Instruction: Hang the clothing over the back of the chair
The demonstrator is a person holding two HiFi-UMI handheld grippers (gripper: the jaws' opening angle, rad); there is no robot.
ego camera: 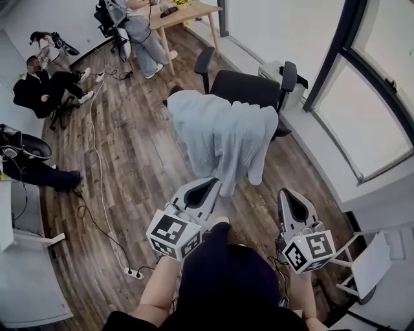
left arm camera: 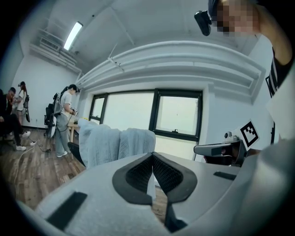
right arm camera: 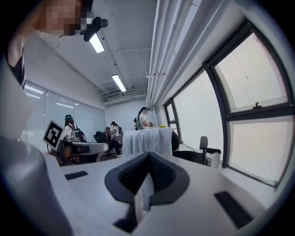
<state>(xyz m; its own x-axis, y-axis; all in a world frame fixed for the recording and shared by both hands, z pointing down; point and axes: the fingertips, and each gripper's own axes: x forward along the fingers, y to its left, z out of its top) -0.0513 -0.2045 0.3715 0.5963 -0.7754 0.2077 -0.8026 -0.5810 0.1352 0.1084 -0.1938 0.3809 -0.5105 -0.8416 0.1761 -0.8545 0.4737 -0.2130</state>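
Observation:
A pale blue garment (ego camera: 223,132) hangs draped over the back of a black office chair (ego camera: 249,87), its folds falling toward me. The same garment (left arm camera: 115,145) shows ahead in the left gripper view, and the garment (right arm camera: 146,140) also shows in the right gripper view. My left gripper (ego camera: 208,187) hovers just short of the cloth's lower hem, jaws shut with nothing between them. My right gripper (ego camera: 292,202) sits further right, apart from the cloth, jaws shut and empty. In its own view the left gripper (left arm camera: 152,159) has its pads meeting, as does the right gripper (right arm camera: 148,159).
A white cable (ego camera: 97,161) runs across the wooden floor to a power strip (ego camera: 134,273). Two people (ego camera: 45,84) sit at the far left, and another person (ego camera: 139,39) stands by a wooden table (ego camera: 187,13). A window ledge (ego camera: 323,155) runs along the right.

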